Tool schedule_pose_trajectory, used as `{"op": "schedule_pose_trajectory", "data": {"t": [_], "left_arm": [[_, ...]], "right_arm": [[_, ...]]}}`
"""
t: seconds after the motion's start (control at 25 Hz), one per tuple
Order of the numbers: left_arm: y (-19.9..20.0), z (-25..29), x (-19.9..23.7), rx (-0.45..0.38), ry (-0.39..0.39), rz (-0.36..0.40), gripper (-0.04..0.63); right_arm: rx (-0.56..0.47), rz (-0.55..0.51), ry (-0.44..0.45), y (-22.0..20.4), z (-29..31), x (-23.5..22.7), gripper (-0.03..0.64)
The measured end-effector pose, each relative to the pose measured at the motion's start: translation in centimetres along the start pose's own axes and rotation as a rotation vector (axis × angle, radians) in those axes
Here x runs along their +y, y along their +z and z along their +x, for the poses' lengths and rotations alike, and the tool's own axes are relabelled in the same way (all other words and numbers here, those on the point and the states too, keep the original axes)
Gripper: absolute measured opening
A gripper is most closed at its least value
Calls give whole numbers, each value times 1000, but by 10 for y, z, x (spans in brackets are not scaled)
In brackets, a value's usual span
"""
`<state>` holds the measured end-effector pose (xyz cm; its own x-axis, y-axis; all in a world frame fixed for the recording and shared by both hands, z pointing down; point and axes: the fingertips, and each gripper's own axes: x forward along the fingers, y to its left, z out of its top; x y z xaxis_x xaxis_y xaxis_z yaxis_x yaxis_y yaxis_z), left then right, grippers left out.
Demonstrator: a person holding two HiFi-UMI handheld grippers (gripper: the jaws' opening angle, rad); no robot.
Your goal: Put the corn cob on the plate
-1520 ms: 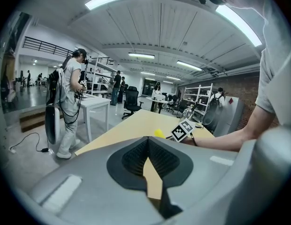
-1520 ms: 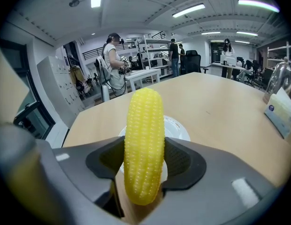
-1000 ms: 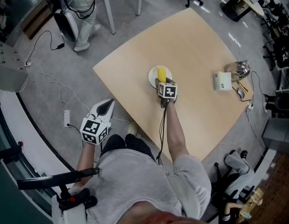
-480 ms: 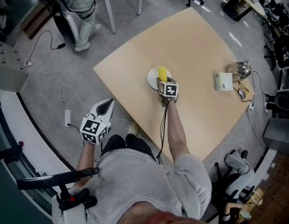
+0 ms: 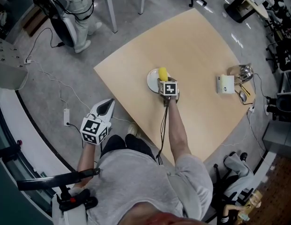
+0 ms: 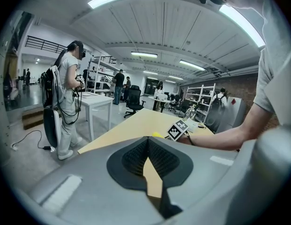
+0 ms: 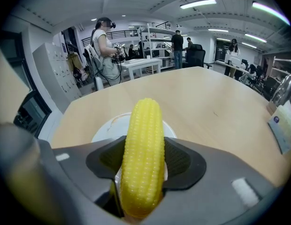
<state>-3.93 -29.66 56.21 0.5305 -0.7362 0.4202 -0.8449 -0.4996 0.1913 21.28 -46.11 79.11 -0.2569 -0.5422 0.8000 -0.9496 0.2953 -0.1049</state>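
right gripper (image 7: pixel 144 146) clamped on corn (image 7: pixel 144 118) | corn over plate (image 7: pixel 104 127) on table (image 5: pixel 197 41), contact unclear | left gripper (image 6: pixel 149 142) jaws together, empty, off the table's near edge

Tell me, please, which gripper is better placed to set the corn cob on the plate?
Right. The right gripper is shut on the corn cob, over the white plate. The left gripper is shut on nothing, off the table, away from both.
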Motion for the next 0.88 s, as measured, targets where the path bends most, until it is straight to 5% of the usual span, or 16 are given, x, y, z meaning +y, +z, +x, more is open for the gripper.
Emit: {"op": "schedule_pose_trajectory", "data": {"t": [0.88], "left_arm": [[-1,1,-4,-4,-5,-12,20]], "right_arm": [[28,-43,-22,-2,0,1,253]]}}
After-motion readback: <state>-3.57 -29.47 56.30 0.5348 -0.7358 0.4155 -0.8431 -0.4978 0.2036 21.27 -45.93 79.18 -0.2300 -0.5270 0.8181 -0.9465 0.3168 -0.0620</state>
